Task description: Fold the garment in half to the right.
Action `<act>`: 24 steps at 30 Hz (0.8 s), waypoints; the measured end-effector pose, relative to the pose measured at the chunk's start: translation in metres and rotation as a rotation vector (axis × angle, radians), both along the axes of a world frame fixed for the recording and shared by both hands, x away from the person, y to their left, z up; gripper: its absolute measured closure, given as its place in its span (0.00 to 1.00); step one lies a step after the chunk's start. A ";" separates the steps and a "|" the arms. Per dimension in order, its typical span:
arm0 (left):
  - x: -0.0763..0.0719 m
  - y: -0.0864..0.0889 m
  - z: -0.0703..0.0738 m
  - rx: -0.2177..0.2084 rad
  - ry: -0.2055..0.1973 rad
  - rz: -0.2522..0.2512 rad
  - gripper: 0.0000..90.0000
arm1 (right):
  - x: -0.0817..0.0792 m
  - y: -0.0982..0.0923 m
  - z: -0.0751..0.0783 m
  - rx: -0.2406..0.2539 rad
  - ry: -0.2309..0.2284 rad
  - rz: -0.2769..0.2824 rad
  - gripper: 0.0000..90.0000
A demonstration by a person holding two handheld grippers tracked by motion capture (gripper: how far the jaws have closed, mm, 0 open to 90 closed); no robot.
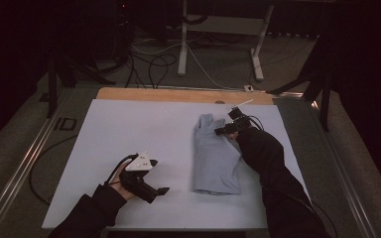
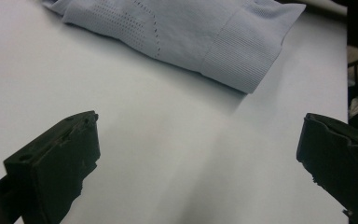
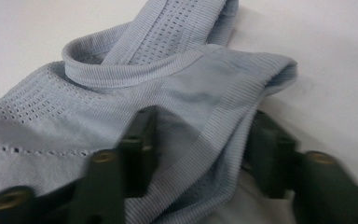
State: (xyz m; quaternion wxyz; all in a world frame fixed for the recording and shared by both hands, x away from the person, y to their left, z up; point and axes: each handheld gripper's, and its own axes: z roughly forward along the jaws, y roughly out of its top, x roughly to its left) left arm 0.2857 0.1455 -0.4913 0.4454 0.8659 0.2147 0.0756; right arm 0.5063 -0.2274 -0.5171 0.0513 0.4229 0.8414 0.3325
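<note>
1. A pale blue knitted garment [image 1: 216, 156], folded lengthwise into a narrow strip, lies on the white table cover [image 1: 129, 129], right of the middle, with its ribbed hem toward the person and its straps and neckline at the far end.
2. In the right gripper view the far end of the garment [image 3: 168, 79] bunches up: a ribbed band runs between the two black jaws, and a perforated strap loops behind it.
3. The right gripper [image 1: 231, 126] sits at that far end. Its jaws have come partway together around the ribbed edge, with fabric between them; the pads seem to press on the cloth, so I read it as clamped on the garment, though the grip looks loose.
4. The left gripper [image 1: 164, 190] hovers low over bare cover, well apart from the garment, near its hem corner. In the left gripper view its jaws stand wide apart with nothing between them, and the ribbed hem [image 2: 251, 51] lies ahead.
5. The step in hand looks like taking hold of both ends for a fold or a lift.
6. Next, the left gripper likely needs to travel to the hem and pinch all the layers, not just the top one, or the strip may slide open.
</note>
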 end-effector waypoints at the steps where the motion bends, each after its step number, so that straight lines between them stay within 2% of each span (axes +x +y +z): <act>1: -0.001 0.002 -0.001 -0.004 -0.001 0.005 0.00 | -0.002 0.001 0.001 -0.031 -0.026 0.017 0.75; 2: -0.001 0.002 -0.001 -0.004 -0.001 0.005 0.00 | -0.002 0.001 0.001 -0.031 -0.026 0.017 0.75; 3: -0.004 0.007 -0.003 -0.012 0.001 0.015 0.00 | -0.004 0.003 0.005 -0.064 -0.066 0.027 0.93; 6: -0.008 0.015 -0.006 -0.022 -0.002 0.033 0.00 | -0.007 0.009 0.017 -0.066 -0.124 0.037 0.96; 8: -0.009 0.017 -0.007 -0.031 -0.003 0.040 0.00 | -0.010 0.016 0.028 -0.039 -0.168 0.064 0.96; 9: -0.009 0.020 -0.007 -0.036 -0.001 0.047 0.00 | -0.010 0.016 0.028 -0.039 -0.168 0.064 0.96; 10: -0.009 0.022 -0.008 -0.041 0.000 0.054 0.00 | -0.011 0.020 0.034 -0.018 -0.187 0.081 0.96; 11: -0.010 0.024 -0.008 -0.046 -0.001 0.058 0.00 | -0.013 0.028 0.045 0.045 -0.230 0.116 0.96; 12: -0.011 0.027 -0.008 -0.055 -0.004 0.067 0.00 | -0.013 0.032 0.051 0.088 -0.250 0.125 0.96; 13: -0.011 0.027 -0.008 -0.055 -0.004 0.067 0.00 | -0.013 0.032 0.051 0.088 -0.250 0.125 0.96; 14: -0.011 0.029 -0.009 -0.060 -0.003 0.071 0.00 | -0.011 0.036 0.057 0.150 -0.274 0.127 0.96; 15: -0.011 0.030 -0.009 -0.064 0.000 0.075 0.00 | -0.009 0.037 0.058 0.174 -0.265 0.117 0.96; 16: -0.011 0.031 -0.010 -0.066 0.001 0.079 0.00 | -0.005 0.038 0.056 0.179 -0.259 0.108 0.96; 20: -0.010 0.033 -0.011 -0.072 0.003 0.085 0.00 | 0.006 0.038 0.039 0.156 -0.219 0.081 0.96; 21: -0.010 0.033 -0.011 -0.072 0.003 0.085 0.00 | 0.006 0.038 0.039 0.156 -0.219 0.081 0.96; 24: -0.007 0.035 -0.010 -0.082 0.003 0.094 0.00 | 0.013 0.034 0.024 0.119 -0.179 0.038 0.96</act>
